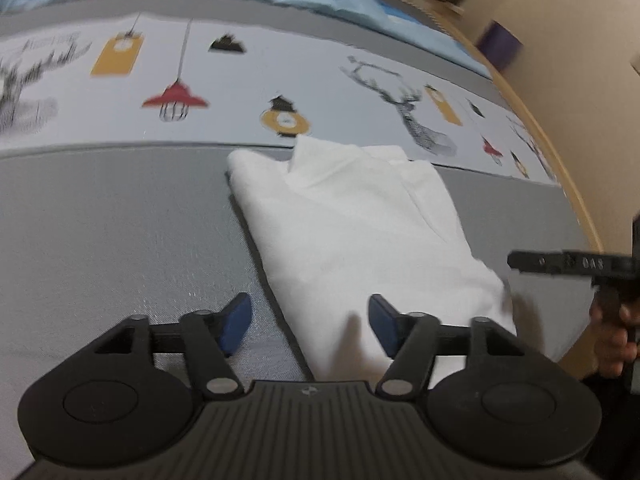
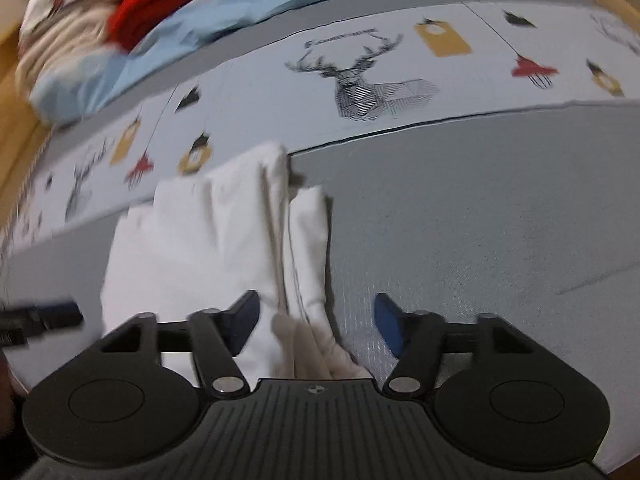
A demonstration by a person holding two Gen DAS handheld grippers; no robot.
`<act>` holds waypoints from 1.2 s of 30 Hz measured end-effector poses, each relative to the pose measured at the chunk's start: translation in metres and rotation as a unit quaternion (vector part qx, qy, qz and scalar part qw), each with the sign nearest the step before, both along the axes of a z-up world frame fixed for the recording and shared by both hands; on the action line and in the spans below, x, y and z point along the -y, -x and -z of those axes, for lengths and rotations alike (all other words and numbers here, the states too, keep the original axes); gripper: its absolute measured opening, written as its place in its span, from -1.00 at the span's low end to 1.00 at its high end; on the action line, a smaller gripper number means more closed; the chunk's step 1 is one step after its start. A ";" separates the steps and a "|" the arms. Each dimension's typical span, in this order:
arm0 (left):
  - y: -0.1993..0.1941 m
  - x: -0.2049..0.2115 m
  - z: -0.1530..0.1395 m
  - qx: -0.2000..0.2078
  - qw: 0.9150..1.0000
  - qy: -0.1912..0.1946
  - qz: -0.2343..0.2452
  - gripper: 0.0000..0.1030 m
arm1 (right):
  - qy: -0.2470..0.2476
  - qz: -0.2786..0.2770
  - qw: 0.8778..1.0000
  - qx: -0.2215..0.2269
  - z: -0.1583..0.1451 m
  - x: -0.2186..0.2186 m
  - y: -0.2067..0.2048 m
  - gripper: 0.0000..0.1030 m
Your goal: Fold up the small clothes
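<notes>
Left wrist view: left tool [image 1: 310,326] seen spread open, nothing gripped, blue pads either side of near left edge of white garment [image 1: 352,232]. Garment laid folded on grey table [image 1: 100,232], far end touching printed deer-and-lamp cloth [image 1: 240,92]. Right tool [image 1: 568,264] glimpsed at right edge, state not discernible here.

Right wrist view: right tool [image 2: 318,320] seen open, empty, straddling garment's [image 2: 200,240] near right edge. Light blue fabric [image 2: 180,32] and red item [image 2: 160,4] seen beyond.
</notes>
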State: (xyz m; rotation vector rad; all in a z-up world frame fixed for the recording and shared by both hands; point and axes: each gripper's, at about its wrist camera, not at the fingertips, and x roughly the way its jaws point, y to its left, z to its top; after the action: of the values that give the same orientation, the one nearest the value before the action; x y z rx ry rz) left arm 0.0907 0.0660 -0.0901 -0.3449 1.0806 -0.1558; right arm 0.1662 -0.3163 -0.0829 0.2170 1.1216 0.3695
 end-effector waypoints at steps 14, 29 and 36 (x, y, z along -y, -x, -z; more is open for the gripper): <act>-0.044 -0.003 0.055 -0.085 0.992 0.072 -0.061 0.42 | 0.026 -0.031 0.993 -0.108 0.047 -0.041 -0.024 0.47; -0.045 -0.029 0.003 0.034 0.998 -0.034 -0.041 -0.26 | -0.076 -0.024 0.993 -0.081 0.027 -0.076 -0.024 -0.26; -0.021 -0.031 -0.016 0.060 0.998 -0.028 0.002 -0.11 | -0.040 -0.058 0.993 -0.099 0.028 -0.082 -0.014 -0.02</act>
State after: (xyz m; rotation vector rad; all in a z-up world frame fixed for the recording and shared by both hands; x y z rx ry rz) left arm 0.1118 0.0969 -0.0745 -0.2791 0.9652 -0.1476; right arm 0.1798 -0.2347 -0.1104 0.2641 1.3203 0.5051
